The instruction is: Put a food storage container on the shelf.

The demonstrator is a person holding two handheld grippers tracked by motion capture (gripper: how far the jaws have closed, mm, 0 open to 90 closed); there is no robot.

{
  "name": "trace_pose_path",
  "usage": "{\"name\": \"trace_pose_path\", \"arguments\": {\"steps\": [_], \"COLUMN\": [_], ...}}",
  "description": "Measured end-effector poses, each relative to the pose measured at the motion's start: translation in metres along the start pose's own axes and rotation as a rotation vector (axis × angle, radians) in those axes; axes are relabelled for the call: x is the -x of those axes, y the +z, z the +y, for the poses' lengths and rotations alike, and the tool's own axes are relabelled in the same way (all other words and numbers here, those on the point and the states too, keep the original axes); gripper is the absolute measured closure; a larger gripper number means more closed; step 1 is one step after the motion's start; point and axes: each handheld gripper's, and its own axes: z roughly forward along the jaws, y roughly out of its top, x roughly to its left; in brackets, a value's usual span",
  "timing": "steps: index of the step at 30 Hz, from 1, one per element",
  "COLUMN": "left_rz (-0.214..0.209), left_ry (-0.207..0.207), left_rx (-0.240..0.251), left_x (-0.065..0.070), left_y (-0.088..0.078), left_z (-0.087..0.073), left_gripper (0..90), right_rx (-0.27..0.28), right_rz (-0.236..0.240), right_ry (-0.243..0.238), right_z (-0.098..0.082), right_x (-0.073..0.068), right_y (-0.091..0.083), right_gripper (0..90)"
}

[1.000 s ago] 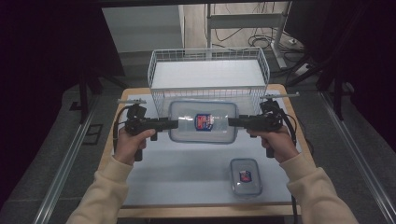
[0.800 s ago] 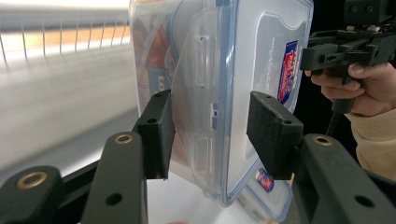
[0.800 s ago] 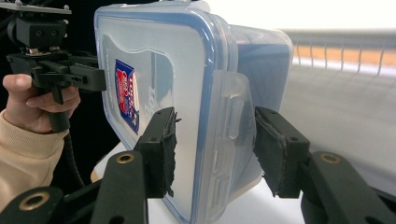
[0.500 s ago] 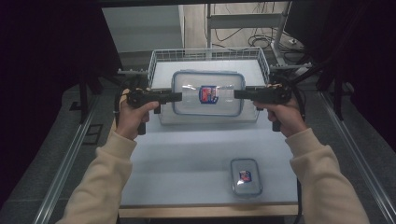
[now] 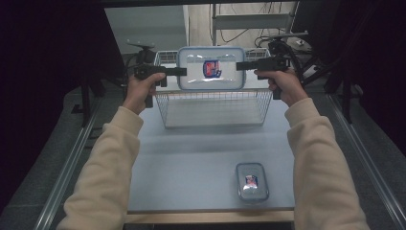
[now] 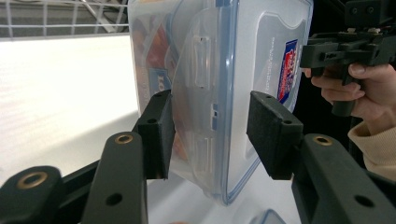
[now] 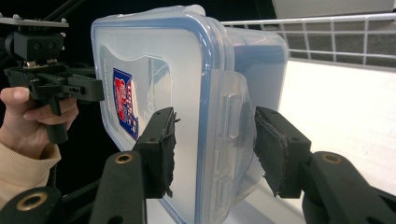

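Box [image 5: 210,68] long axis 9-to-3, clamped at both ends by left gripper [image 5: 181,72] and right gripper [image 5: 242,65], above basket [image 5: 213,108] at 6.

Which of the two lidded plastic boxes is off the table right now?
The larger box, held between both grippers above the wire basket; the small box lies on the table's near edge.

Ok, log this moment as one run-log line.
large container held above wire basket | left gripper shut on it | right gripper shut on it | small container on table
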Motion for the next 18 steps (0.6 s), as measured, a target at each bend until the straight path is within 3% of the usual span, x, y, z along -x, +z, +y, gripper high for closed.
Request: {"name": "trace_pose_path", "arguments": {"steps": [8, 11, 12, 18], "left_rz": [-0.004, -0.010, -0.021, -0.030], "left_ry": [-0.078, -0.102, -0.129, -0.164], "left_rx": [-0.018, -0.005, 0.005, -0.006], "left_x": [-0.023, -0.027, -0.030, -0.037], "left_y": [0.017, 0.020, 0.021, 0.025], "left_z": [0.011, 0.012, 0.012, 0.018], "left_gripper": [51.9, 51.7, 51.5, 49.9], "right_rx": [-0.023, -0.010, -0.003, 0.005], "right_rz": [-0.015, -0.021, -0.022, -0.019], "right_ry": [0.080, 0.096, 0.114, 0.176], "right_z": [0.013, 0.015, 0.017, 0.020], "right_x": [0.024, 0.027, 0.029, 0.037], "right_y": [0.019, 0.021, 0.023, 0.027], "right_gripper": [48.5, 48.3, 48.1, 47.7]}}
